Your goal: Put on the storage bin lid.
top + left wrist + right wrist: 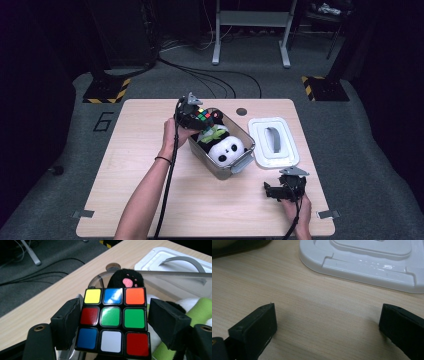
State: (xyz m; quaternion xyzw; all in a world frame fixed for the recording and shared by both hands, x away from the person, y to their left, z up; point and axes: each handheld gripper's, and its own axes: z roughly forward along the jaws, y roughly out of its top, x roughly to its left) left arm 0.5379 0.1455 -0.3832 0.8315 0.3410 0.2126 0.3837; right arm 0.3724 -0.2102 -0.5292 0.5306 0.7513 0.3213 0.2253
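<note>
A colour-scrambled puzzle cube [202, 116] [113, 321] sits between the jaws of my left gripper [201, 118] [113, 317], over the far left corner of a clear plastic bin [246, 161] [175, 275]. The left pad lies against the cube; a thin gap shows at the right pad, so the jaws stand open around it. A plush panda [227, 150] with a green leaf fills the bin, its black paw [126, 280] just behind the cube. My right gripper [270, 191] [327, 322] rests open above bare table near the front right, with nothing between its jaws.
The bin's white lid [274, 142] [367, 267] [160, 260] with a grey handle lies flat to the right of the bin. A round hole [241, 111] sits in the wooden tabletop behind the bin. Cables and stand legs cover the floor beyond the table.
</note>
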